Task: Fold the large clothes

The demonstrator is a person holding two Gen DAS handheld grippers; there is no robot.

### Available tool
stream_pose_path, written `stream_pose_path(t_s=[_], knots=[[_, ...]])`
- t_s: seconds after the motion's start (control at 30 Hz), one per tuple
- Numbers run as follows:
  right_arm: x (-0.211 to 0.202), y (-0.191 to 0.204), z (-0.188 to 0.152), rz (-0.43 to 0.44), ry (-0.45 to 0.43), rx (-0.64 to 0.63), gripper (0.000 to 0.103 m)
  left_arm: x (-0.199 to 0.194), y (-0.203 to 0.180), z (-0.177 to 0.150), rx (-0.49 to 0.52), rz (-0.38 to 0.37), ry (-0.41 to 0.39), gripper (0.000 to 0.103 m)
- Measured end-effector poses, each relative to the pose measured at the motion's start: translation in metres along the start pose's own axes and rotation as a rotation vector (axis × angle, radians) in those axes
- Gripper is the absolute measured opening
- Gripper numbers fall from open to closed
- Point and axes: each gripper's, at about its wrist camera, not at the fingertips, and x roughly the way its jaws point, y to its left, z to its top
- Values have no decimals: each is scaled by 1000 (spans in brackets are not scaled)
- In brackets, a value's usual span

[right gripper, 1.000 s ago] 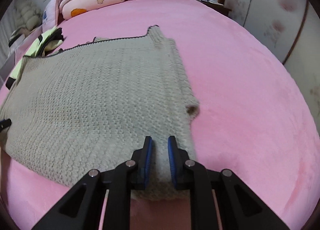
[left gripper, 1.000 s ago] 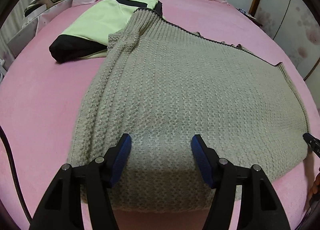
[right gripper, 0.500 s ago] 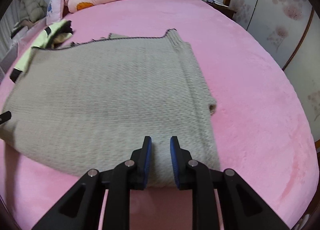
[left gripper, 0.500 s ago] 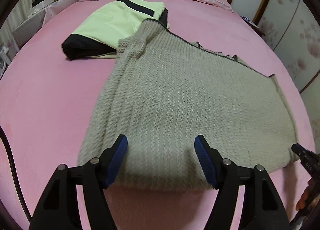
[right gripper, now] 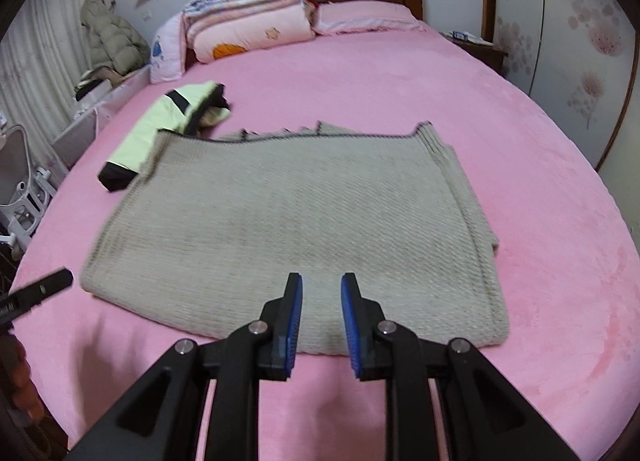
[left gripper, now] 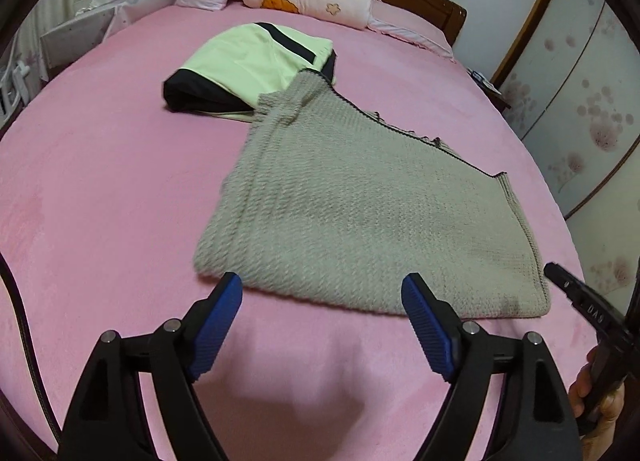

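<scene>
Both grippers have lifted off the sweater (left gripper: 360, 217); left gripper (left gripper: 322, 321) opening.

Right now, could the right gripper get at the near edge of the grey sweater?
Probably yes: the right gripper hangs just over the sweater, its jaws narrowly apart and empty, nothing between.

Soft, even indoor light, no glare. Faint shadows on the pink bedsheet (left gripper: 100, 189) at 6 o'clock under both grippers. Strong fisheye bend w/ black vignette at corners. Right wrist view slightly motion-blurred across the grey knit sweater (right gripper: 296, 221); left wrist view sharper.
</scene>
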Motion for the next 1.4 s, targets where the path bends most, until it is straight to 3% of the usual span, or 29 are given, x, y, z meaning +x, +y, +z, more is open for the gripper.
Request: stream_pose_path(t_s=[0.3, 0.53, 0.87, 1.27, 1.37, 1.4], knots=[[-1, 30, -6, -36, -64, -36, 20, 27, 21, -26, -53, -59, 64, 82], [5, 43, -12, -83, -50, -36, 20, 72, 35, -43, -156, -211, 157, 82], [-2, 54, -23, -66, -56, -43, 20, 105, 53, -29, -306, -344, 68, 82], [13, 43, -24, -60, -36, -15, 20, 139, 44, 7, -349, -320, -4, 82], [19, 35, -21, -57, -53, 7, 20, 141, 44, 13, -396, -322, -15, 67], [21, 33, -20, -56, -58, 14, 20, 142, 46, 15, -406, -315, -13, 56]])
